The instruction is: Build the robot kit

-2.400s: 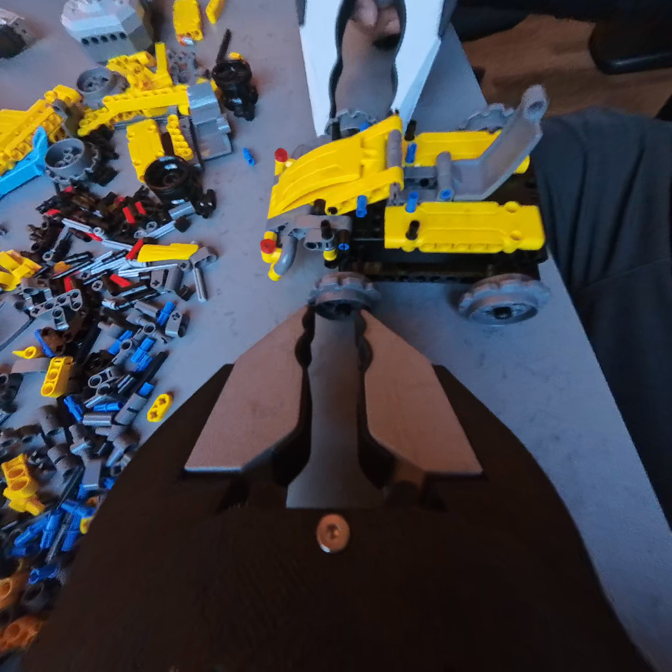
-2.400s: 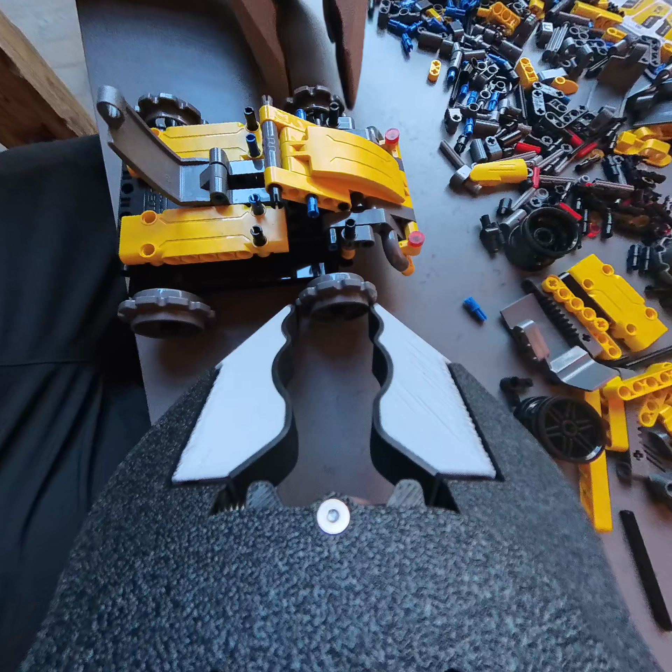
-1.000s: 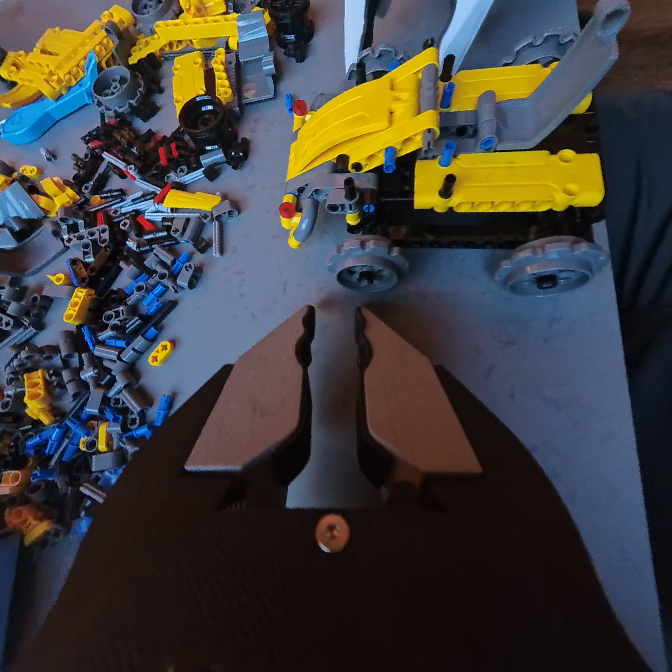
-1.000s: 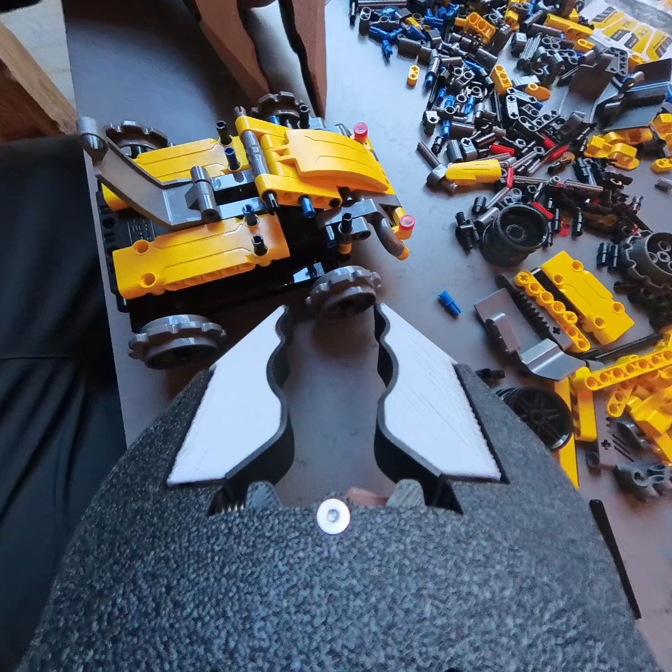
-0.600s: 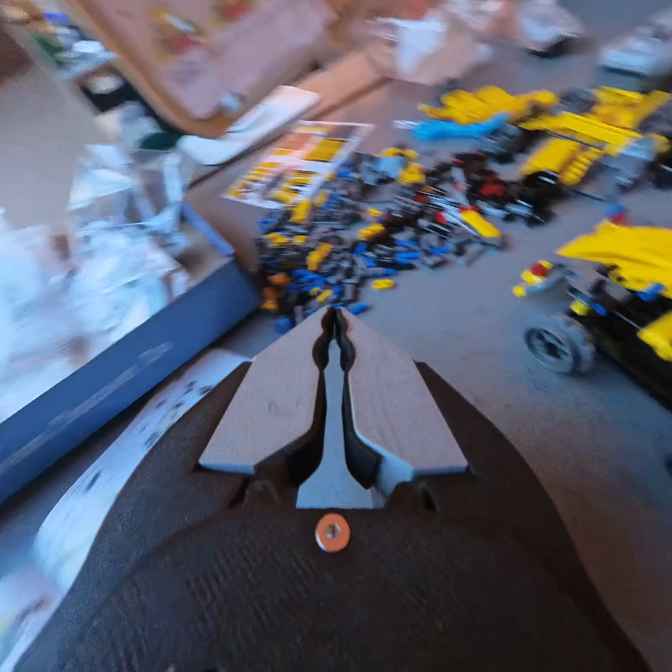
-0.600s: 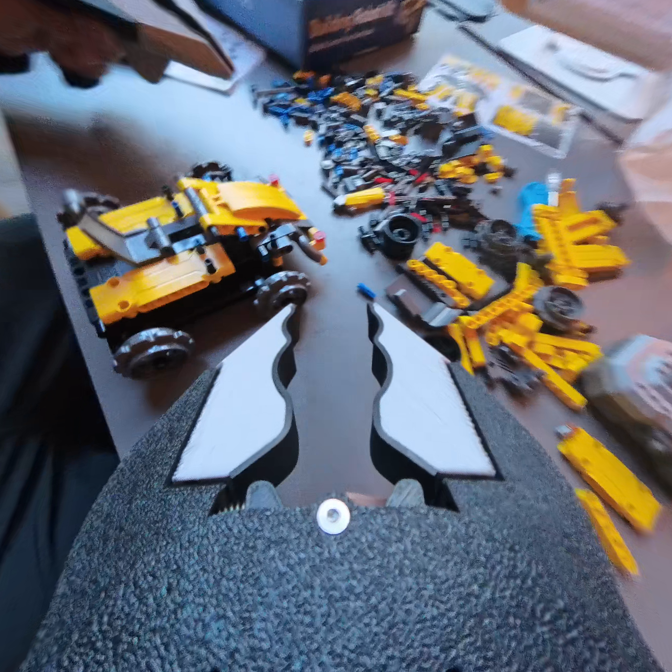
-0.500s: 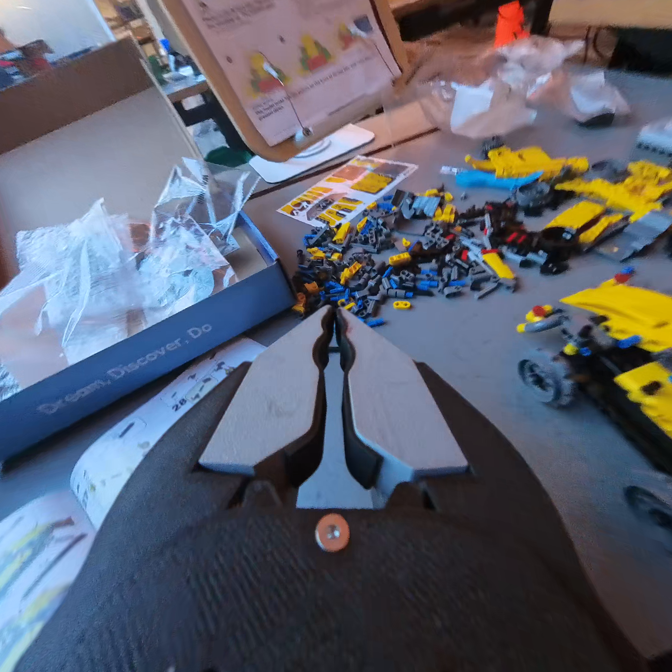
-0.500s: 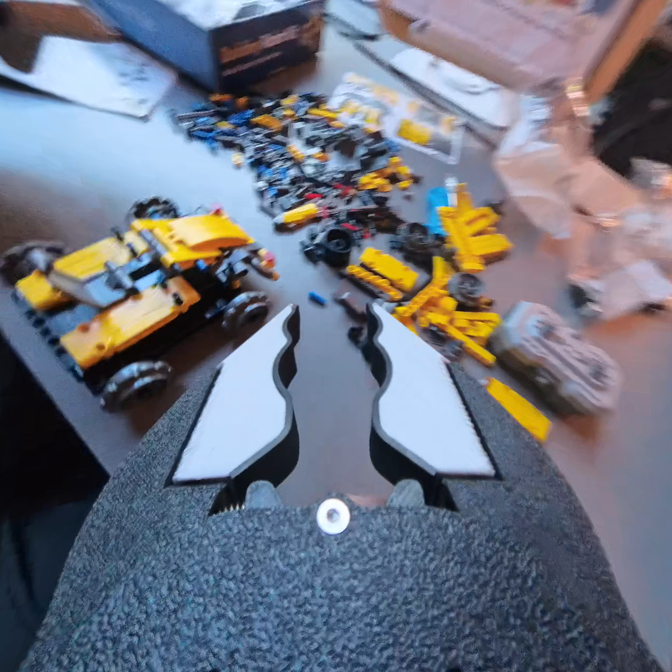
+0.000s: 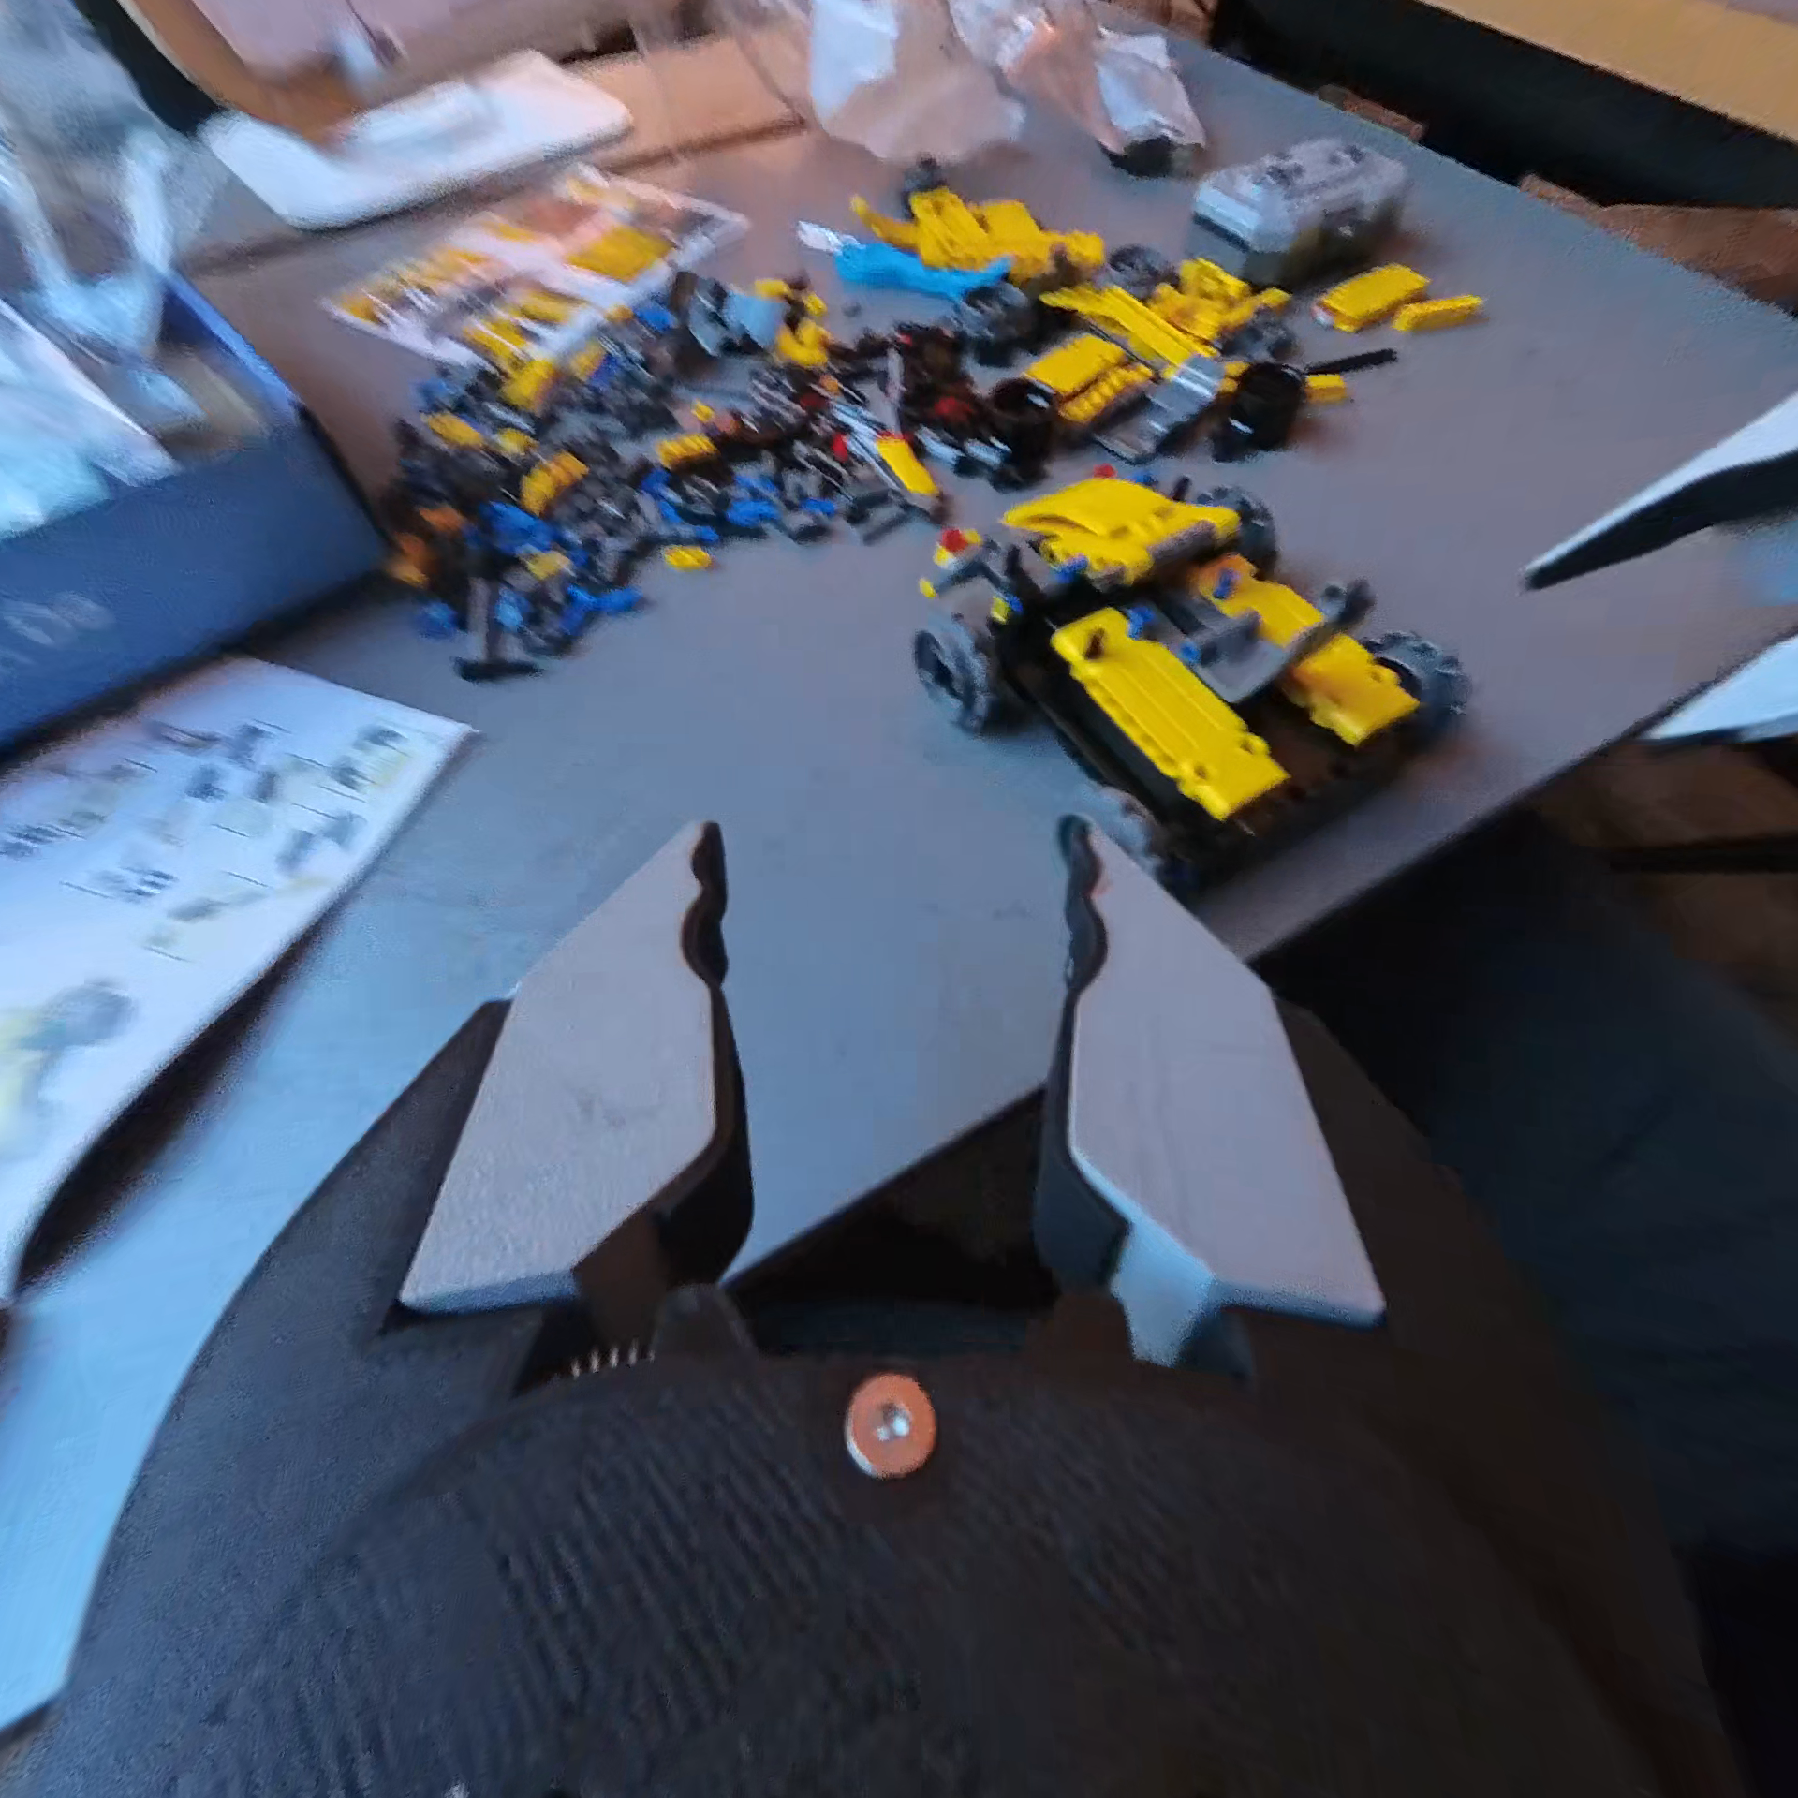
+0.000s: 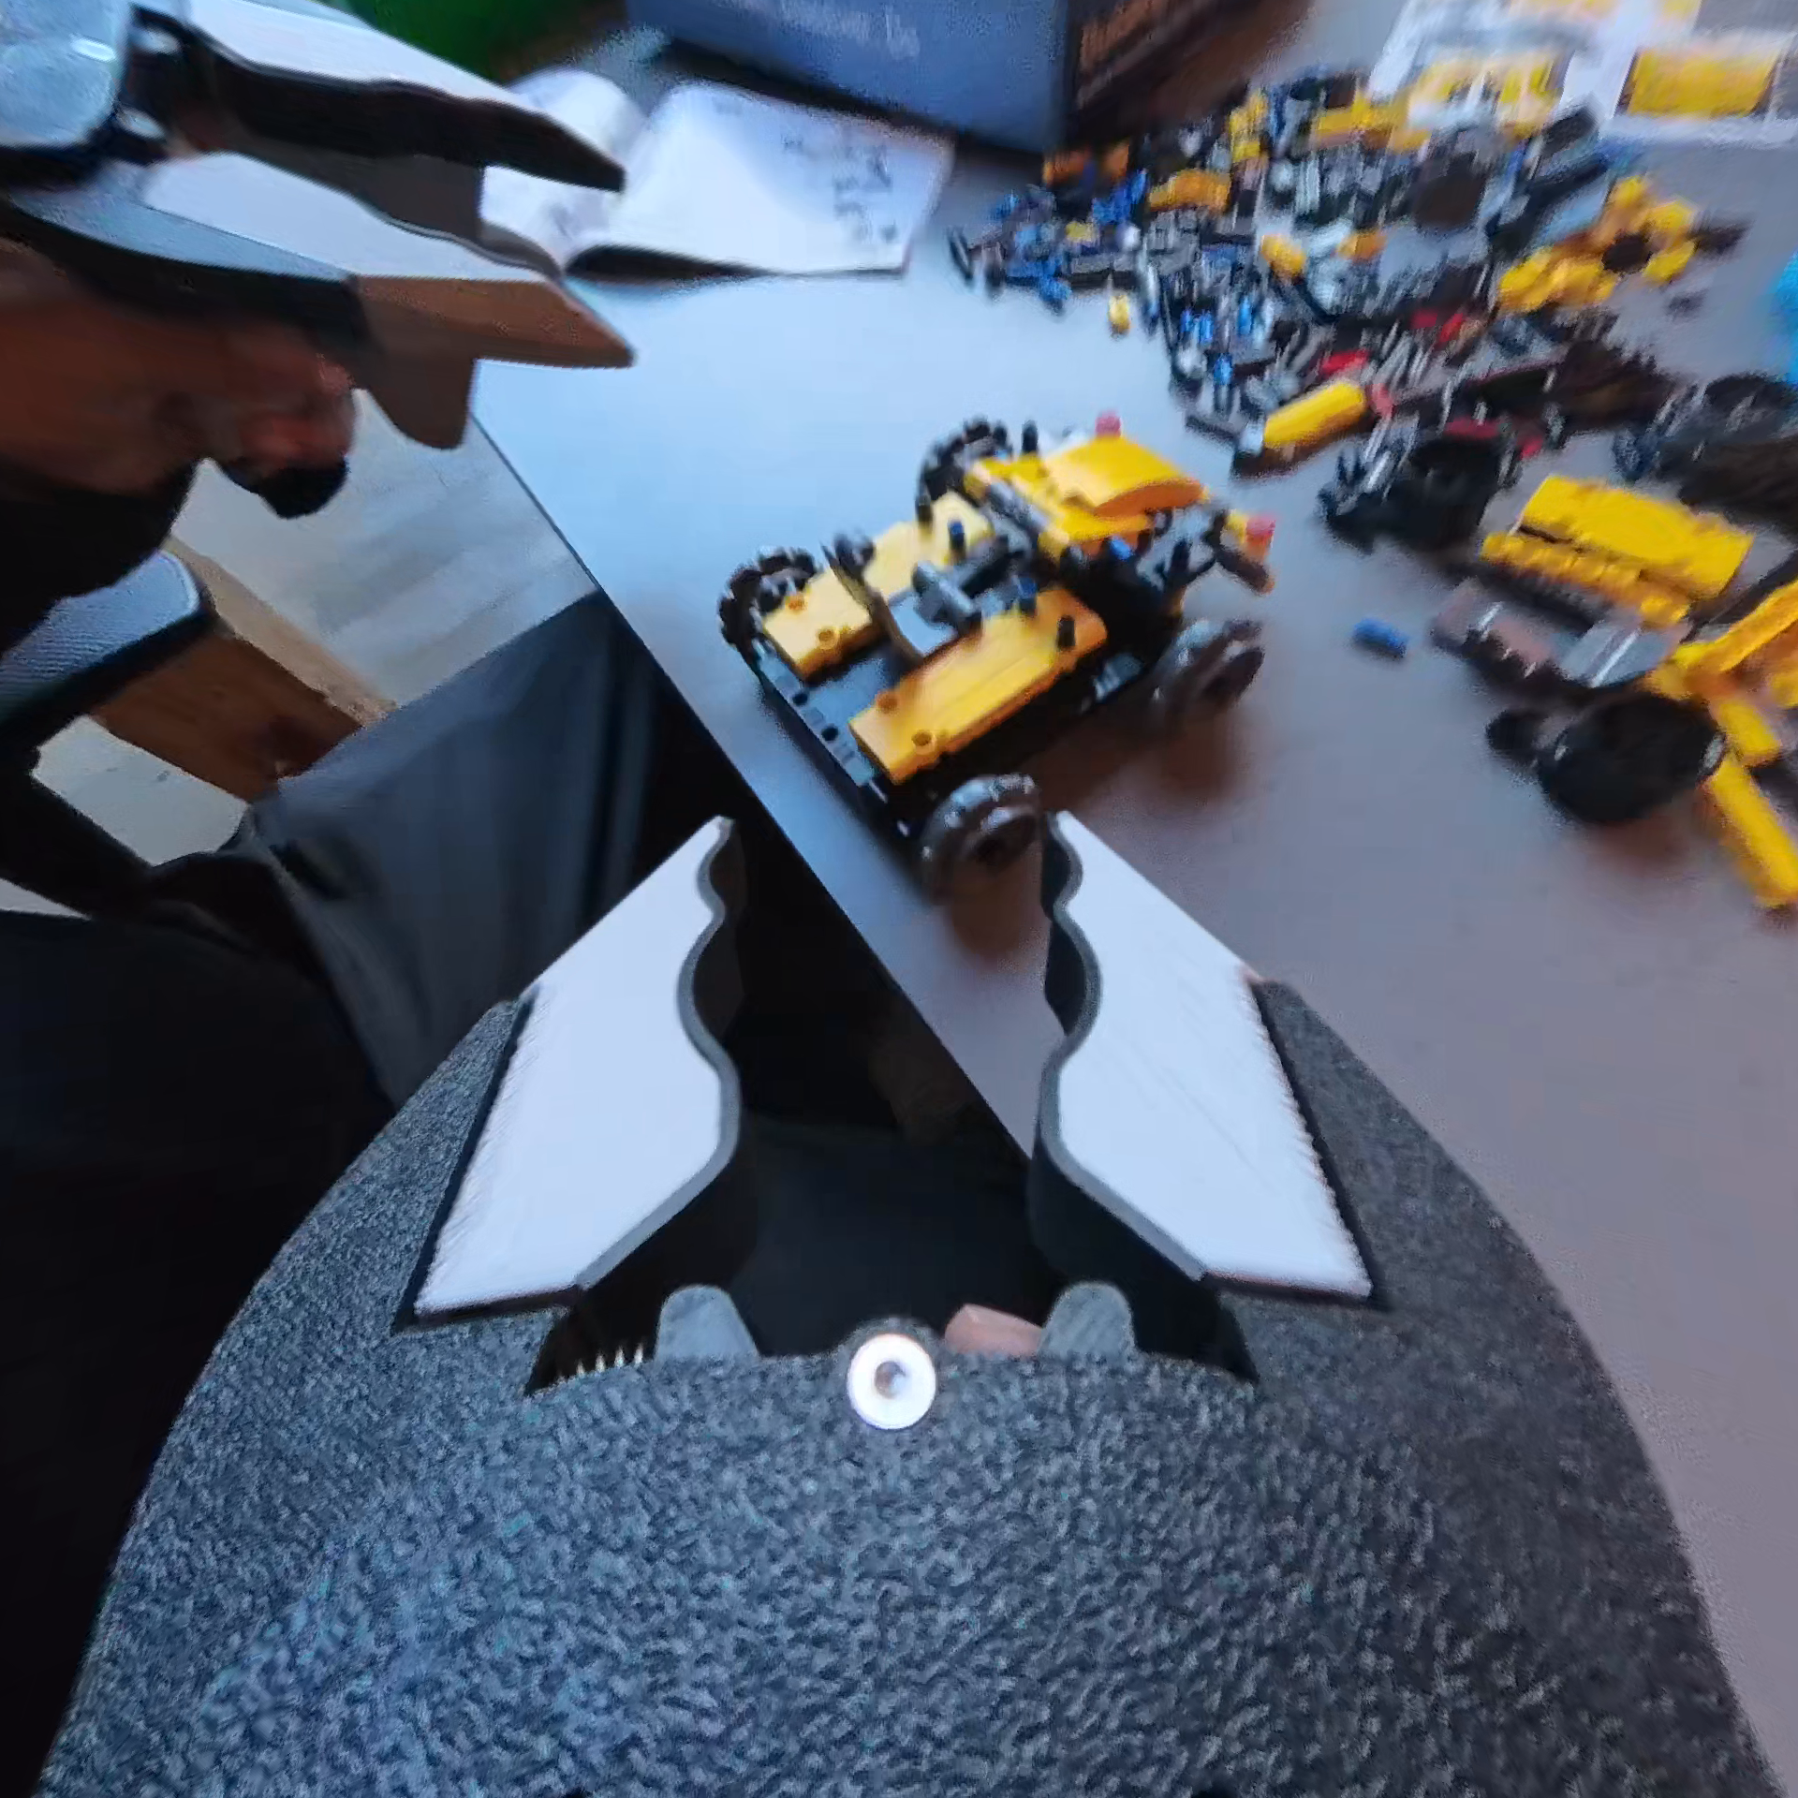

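A yellow and black toy-brick vehicle [image 9: 1182,652] with grey wheels stands near the table's near edge; it also shows in the right wrist view [image 10: 983,623]. My left gripper [image 9: 890,846] is open and empty, held above the table edge short of the vehicle. My right gripper [image 10: 890,842] is open and empty, held over the table edge, its right fingertip close to the vehicle's rear wheel [image 10: 978,827]. The left gripper also shows at the upper left of the right wrist view [image 10: 545,263]. The right gripper's white fingers [image 9: 1693,496] show at the right edge of the left wrist view.
A pile of loose bricks and pins [image 9: 681,457] and yellow sub-assemblies [image 9: 1099,302] lies behind the vehicle. A blue box [image 9: 146,545] and an instruction booklet [image 9: 185,837] lie to the left. A grey block [image 9: 1299,199] and plastic bags [image 9: 973,68] are at the back. The grey block [image 9: 1299,199] is about 30 cm from my right fingertips.
Both grippers have let go of the vehicle's wheels, pulled back and up off the table edge, and opened wider. The left gripper was nearly shut half a second ago.
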### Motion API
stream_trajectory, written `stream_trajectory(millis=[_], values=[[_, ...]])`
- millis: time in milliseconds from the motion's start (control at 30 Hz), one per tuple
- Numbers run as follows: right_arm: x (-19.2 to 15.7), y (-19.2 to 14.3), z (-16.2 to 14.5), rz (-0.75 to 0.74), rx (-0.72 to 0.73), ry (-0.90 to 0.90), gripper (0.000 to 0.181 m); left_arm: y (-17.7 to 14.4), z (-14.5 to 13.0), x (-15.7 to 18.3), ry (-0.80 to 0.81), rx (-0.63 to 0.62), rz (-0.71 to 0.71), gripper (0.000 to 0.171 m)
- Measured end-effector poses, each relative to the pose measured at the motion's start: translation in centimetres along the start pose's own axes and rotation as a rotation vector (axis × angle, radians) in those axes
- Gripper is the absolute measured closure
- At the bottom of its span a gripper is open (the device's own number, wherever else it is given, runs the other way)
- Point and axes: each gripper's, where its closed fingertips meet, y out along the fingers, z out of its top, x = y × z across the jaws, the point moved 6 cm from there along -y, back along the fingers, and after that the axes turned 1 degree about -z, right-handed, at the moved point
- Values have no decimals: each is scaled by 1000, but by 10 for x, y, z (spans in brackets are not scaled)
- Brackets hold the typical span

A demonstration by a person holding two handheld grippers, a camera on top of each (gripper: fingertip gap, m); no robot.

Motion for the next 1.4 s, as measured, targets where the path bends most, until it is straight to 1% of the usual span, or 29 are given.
stream_trajectory(millis=[33, 100, 133, 200, 233, 267, 400, 467, 567, 600, 667, 733, 800, 867, 933, 1000, 1100, 1200, 1267, 1333, 1400], values=[[3, 6, -7, 4, -31, 15, 116, 3, -5, 4, -45, -19, -41, 104], [5, 22, -18, 16, -98, 30, 114, 7, -12, 7, -94, -42, -85, 112], [3, 31, -22, 28, -126, 27, 114, 9, -15, 7, -99, -43, -80, 118], [-3, 47, -25, 46, -168, 6, 115, 10, -20, 9, -81, -37, -79, 125], [-7, 54, -24, 38, -174, -18, 112, 9, -23, 9, -77, -38, -77, 126], [-13, 61, -21, 42, -174, -48, 116, 7, -26, 9, -76, -39, -87, 126], [-50, 94, -5, 149, -181, -132, 142, -6, -40, -1, -76, -9, -100, 118], [-71, 117, 8, 216, -176, -173, 144, -10, -46, -13, -41, 15, -76, 118], [-97, 147, 29, 298, -174, -246, 138, -14, -49, -31, 28, 9, -50, 111], [-103, 149, 38, 315, -149, -261, 138, -16, -49, -36, 52, 22, -40, 110], [-109, 144, 56, 353, -60, -258, 139, -19, -55, -41, 87, 46, -49, 109], [-97, 131, 67, 311, -6, -236, 139, -20, -64, -40, 94, 28, -86, 105], [-68, 115, 67, 198, 11, -222, 137, -19, -67, -36, 95, 8, -125, 103], [-33, 99, 61, 58, 5, -204, 132, -18, -65, -34, 112, 3, -128, 102], [-4, 88, 50, -29, -36, -169, 120, -16, -61, -32, 128, -5, -144, 102], [11, 86, 37, -33, -87, -127, 109, -12, -58, -31, 144, -23, -165, 100], [14, 94, 27, 3, -111, -128, 98, -1, -56, -32, 165, -61, -156, 98], [5, 106, 26, 76, -93, -126, 98, 10, -55, -31, 158, -104, -168, 98], [3, 113, 24, 95, -95, -132, 98, 18, -55, -31, 159, -132, -171, 94], [0, 119, 23, 119, -100, -138, 98, 25, -53, -32, 169, -162, -166, 96], [-1, 122, 23, 126, -115, -158, 98, 27, -51, -28, 179, -168, -213, 97]])
